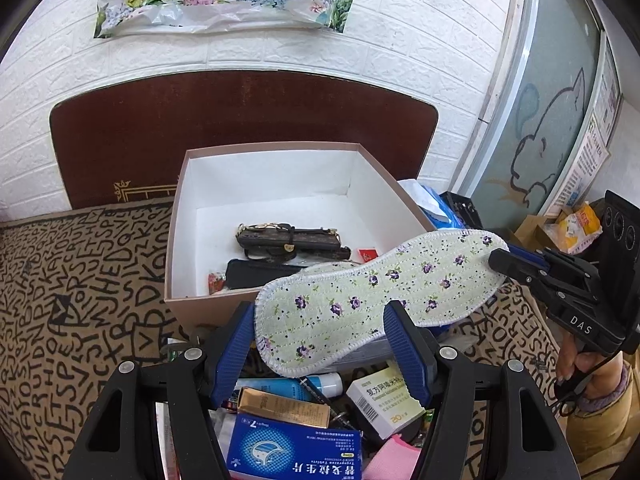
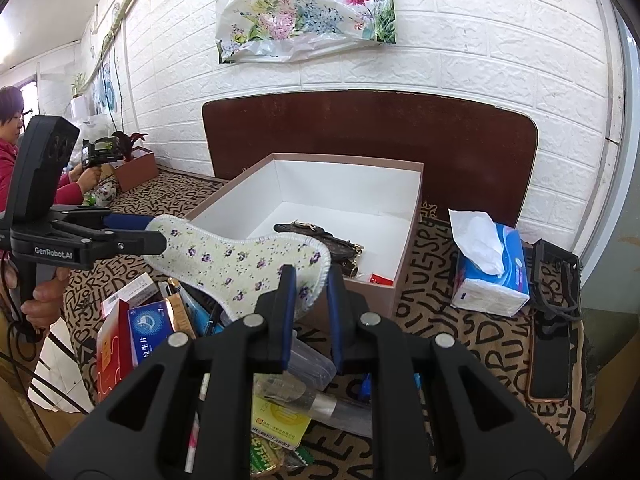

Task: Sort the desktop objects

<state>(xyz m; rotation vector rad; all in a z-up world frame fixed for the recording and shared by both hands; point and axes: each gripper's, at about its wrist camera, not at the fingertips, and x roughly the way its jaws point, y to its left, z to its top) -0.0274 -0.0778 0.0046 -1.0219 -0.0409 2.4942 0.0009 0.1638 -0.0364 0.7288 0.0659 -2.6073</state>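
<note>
A floral insole (image 1: 360, 292) hangs over the near edge of an open pink-brown box (image 1: 176, 240) with a white inside. My left gripper (image 1: 320, 344) is shut on the insole's heel end, its blue pads pressing the two side edges. My right gripper (image 1: 496, 258) comes in from the right and is shut on the toe end. In the right wrist view the insole (image 2: 240, 264) spans from the left gripper (image 2: 154, 232) to my right gripper (image 2: 312, 300), in front of the box (image 2: 348, 184). A brown patterned wallet (image 1: 288, 236) and a black case (image 1: 260, 274) lie inside the box.
Under the insole is a pile of medicine boxes, among them a blue one (image 1: 296, 452), a white one (image 1: 384, 400) and a gold one (image 1: 284, 404). A tissue pack (image 2: 492, 276), a black frame (image 2: 556, 276) and a phone (image 2: 550, 360) lie right of the box. Another person (image 2: 12, 152) sits far left.
</note>
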